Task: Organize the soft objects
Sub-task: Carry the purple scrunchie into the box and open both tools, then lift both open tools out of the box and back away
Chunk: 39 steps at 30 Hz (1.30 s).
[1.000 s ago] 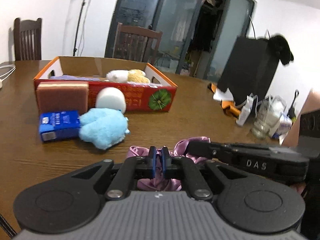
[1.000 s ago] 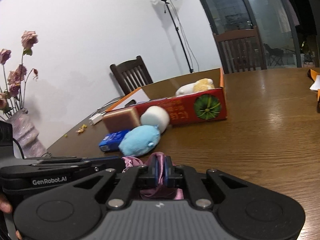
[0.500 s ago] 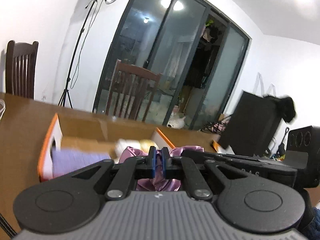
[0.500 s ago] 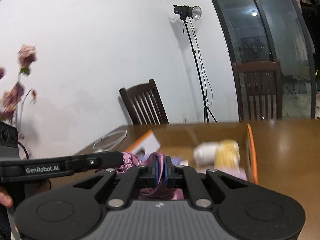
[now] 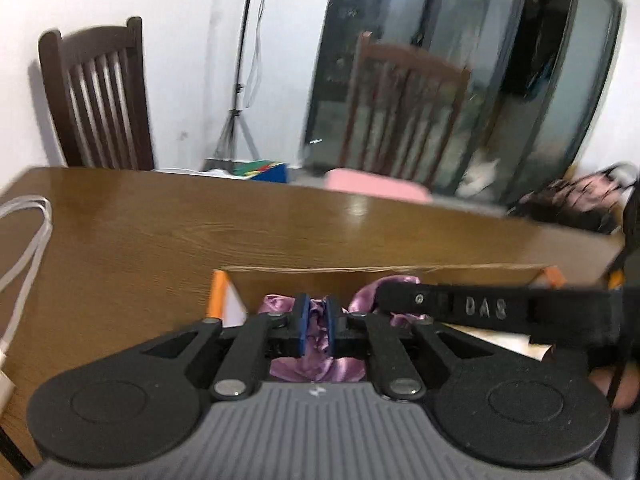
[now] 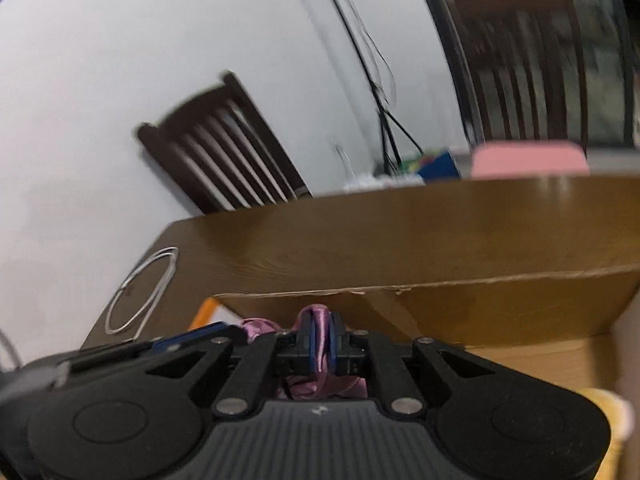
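Purple satin cloth (image 5: 316, 322) pinched between the blue pads (image 5: 303, 322) of the left gripper (image 5: 316, 324); another fold of it (image 6: 320, 336) clamped in the right gripper (image 6: 321, 338), jaws just eased a little apart, fabric still between them. Held above the open cardboard box (image 5: 360, 276), near its far wall. Beyond, brown wooden table (image 5: 160, 224), white cable (image 5: 24, 248) at left, dark chair (image 5: 96, 100) behind.

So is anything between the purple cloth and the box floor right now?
Nothing visible. Both the left gripper and right gripper pinch the purple cloth over the open cardboard box; the floor directly beneath is hidden.
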Motion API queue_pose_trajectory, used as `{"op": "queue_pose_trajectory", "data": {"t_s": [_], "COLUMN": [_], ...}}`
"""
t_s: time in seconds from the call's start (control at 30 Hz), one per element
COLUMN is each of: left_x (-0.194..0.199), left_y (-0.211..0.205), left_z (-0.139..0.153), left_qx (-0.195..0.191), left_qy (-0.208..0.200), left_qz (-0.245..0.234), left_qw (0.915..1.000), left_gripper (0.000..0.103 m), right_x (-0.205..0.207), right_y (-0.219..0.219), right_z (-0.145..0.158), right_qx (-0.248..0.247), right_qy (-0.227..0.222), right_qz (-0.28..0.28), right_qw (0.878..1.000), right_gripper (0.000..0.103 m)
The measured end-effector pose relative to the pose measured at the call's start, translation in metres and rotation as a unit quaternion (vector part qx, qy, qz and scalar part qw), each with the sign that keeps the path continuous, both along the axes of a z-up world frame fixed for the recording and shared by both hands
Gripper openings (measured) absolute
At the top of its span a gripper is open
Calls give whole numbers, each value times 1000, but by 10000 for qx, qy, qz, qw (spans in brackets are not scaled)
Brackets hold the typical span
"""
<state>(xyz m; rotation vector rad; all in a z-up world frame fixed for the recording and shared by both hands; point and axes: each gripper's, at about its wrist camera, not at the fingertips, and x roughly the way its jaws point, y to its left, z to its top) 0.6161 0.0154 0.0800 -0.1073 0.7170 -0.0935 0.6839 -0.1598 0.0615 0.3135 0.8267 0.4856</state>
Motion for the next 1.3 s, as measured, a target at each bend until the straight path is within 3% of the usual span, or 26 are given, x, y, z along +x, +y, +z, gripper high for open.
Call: {"op": "queue_pose_trajectory", "data": {"t_s": [0.1,0.13,0.17,0.33,0.6,0.73,0.87,0.93,1.13,1.3], "left_x": [3,3,2,-11,-70,-123,-190,-223,-328,-404], "left_y": [4,5,7,10,5,-1,-7,-11,-29,-29], "left_z": [-2,-2,-2,2,38,65,85,89,74,47], "left_qx": [77,63,104,198,255,356,379,396,485,257], "left_qy": [35,27,6,-13,-310,-635,-1108,-1299,-1822,-1854], "left_qz": [-19,-22,31,73,21,-53,-62,-68,-94,-89], "left_qw": [10000,10000,9999,9998,9992,9973,9931,9907,9820,9823], "left_gripper": [21,34,41,51,61,71,84,86,98,102], "right_x": [18,16,14,-1,-56,-110,-181,-216,-318,-393], "right_y": [3,4,4,-1,-30,-53,-81,-96,-134,-150], "right_z": [-16,-18,-19,-8,49,79,98,102,95,71], "right_qx": [159,151,113,-45,-536,-952,-1088,-1095,-936,-886], "right_qy": [444,430,387,158,-549,-1081,-1698,-1927,-2424,-2717], "right_qz": [-123,-104,-72,-37,56,110,46,-58,-254,-206], "right_qw": [9988,9989,9992,9999,9970,9895,9794,9751,9653,9581], "right_gripper": [23,25,26,37,50,57,75,78,87,92]}}
